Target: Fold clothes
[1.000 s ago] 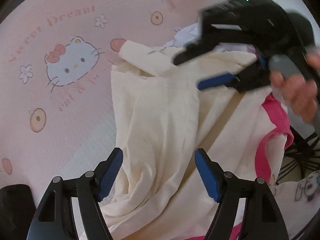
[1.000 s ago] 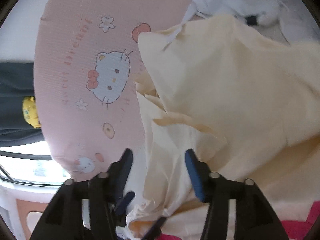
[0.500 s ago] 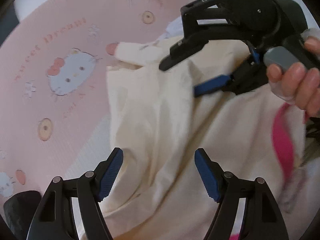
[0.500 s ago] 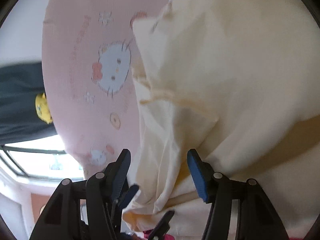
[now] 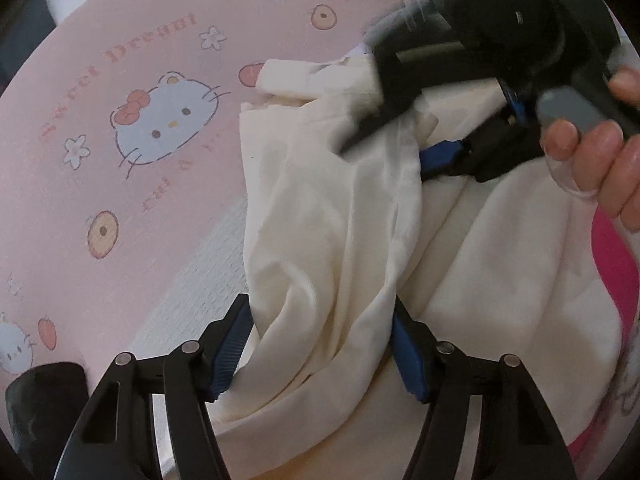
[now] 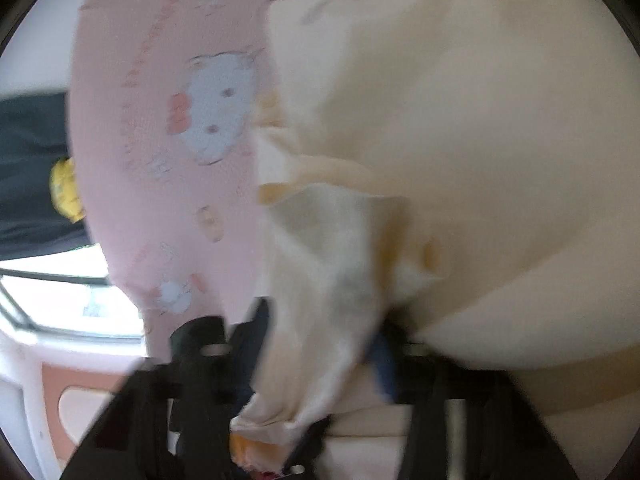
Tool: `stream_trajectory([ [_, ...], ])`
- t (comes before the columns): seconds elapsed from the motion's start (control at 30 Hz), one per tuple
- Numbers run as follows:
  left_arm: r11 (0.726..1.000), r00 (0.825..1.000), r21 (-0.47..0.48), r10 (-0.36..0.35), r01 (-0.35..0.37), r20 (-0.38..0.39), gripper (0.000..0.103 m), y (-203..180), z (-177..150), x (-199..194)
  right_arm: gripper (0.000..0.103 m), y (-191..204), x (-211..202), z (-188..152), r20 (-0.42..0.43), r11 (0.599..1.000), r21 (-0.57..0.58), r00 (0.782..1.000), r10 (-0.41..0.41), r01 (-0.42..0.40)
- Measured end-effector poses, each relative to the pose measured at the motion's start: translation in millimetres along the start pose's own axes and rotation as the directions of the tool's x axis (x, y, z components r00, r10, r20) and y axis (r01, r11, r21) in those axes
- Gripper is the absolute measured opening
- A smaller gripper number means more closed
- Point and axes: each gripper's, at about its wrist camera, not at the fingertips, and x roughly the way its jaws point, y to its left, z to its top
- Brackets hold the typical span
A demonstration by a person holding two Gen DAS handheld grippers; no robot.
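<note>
Left gripper (image 5: 322, 344) jaws closing, blue pads (image 5: 232, 350) flanking bunched fold of cream garment (image 5: 328, 240), not yet seen pressed. Right gripper (image 6: 320, 360) jaws closing, cream cloth caught between them; view blurred. Right hand (image 5: 596, 152) seen on handle. Garment spread crumpled across pink cartoon-cat sheet (image 5: 140, 140); pink fabric (image 5: 612, 264) just beside.

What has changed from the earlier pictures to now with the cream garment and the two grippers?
The right hand-held gripper is closing on a fold of the cream garment. The left hand-held gripper is closing too, cloth between its jaws, not yet pinched. The pink cartoon sheet stayed as it was.
</note>
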Motion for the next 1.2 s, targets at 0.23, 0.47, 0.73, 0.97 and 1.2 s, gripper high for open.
stream_trajectory([
  [0.23,0.999,0.997,0.026,0.046,-0.048,0.063,0.064,5.6,5.8,-27.9,0.001,24.7,-12.5,-5.8,0.014,0.996,-0.078,0.999,-0.044,0.045],
  [0.47,0.991,0.983,0.082,0.093,-0.107,0.157,0.065,3.6,16.8,-46.9,0.001,80.1,-41.2,-2.9,0.027,0.988,-0.151,0.999,0.047,-0.042],
  [0.73,0.982,0.979,0.123,0.121,-0.142,0.163,0.056,-6.4,20.9,-33.5,0.002,96.4,-63.4,-6.0,0.054,0.987,-0.14,0.995,0.085,-0.077],
  [0.97,0.999,0.995,0.035,0.028,-0.032,0.098,0.011,15.1,15.7,-23.2,0.013,78.3,-69.2,-6.9,0.071,0.995,-0.093,0.996,0.053,-0.046],
  [1.2,1.0,0.996,0.007,-0.001,0.0,0.09,0.011,18.4,17.3,-27.7,0.056,63.1,-41.4,-10.2,0.007,1.0,-0.009,1.0,0.013,-0.013],
])
